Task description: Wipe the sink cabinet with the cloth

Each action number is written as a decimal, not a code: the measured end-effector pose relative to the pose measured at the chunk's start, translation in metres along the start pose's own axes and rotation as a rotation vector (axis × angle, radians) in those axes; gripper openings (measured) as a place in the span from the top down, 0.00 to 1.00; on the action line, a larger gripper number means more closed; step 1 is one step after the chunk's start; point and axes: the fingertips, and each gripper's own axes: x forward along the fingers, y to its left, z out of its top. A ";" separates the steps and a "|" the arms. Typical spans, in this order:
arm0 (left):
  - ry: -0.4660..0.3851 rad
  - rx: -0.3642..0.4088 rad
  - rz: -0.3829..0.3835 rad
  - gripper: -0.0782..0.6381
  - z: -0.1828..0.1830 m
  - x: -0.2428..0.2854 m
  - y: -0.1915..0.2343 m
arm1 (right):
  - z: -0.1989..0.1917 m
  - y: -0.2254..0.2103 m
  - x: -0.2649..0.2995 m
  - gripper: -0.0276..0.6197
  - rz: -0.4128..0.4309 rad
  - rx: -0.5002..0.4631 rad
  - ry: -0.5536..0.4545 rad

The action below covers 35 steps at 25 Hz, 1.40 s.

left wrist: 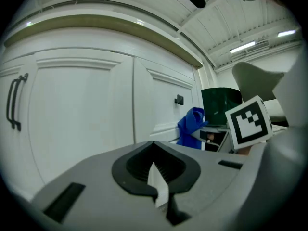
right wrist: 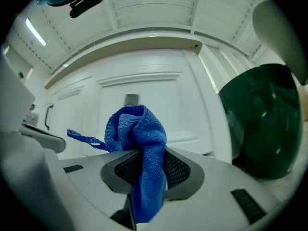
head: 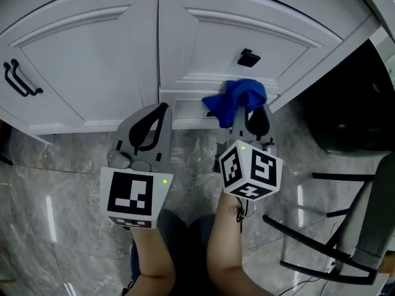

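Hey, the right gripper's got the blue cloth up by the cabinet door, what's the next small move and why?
Probably ease the right gripper forward until the blue cloth presses on the right cabinet door, then begin a sideways stroke. The cloth is clamped in its jaws, bunched low on the door below the black knob; contact can't be confirmed. The left gripper is shut, empty.

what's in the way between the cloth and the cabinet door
Nothing visible. The right gripper holds the blue cloth bunched in its jaws close in front of the right cabinet door, bare white panel ahead. The small black knob sits above the cloth.
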 end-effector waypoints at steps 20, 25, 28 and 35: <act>0.013 -0.042 0.018 0.89 -0.001 -0.021 0.018 | -0.042 0.157 0.003 0.78 0.441 -0.050 0.100; 0.040 -0.021 0.012 0.89 -0.008 -0.010 0.012 | -0.043 0.158 0.004 0.78 0.445 -0.085 0.070; 0.037 -0.023 0.010 0.89 -0.009 -0.006 0.011 | -0.042 0.157 0.004 0.78 0.447 -0.087 0.058; 0.034 -0.026 0.006 0.89 -0.011 -0.002 0.011 | -0.041 0.157 0.006 0.78 0.461 -0.089 0.040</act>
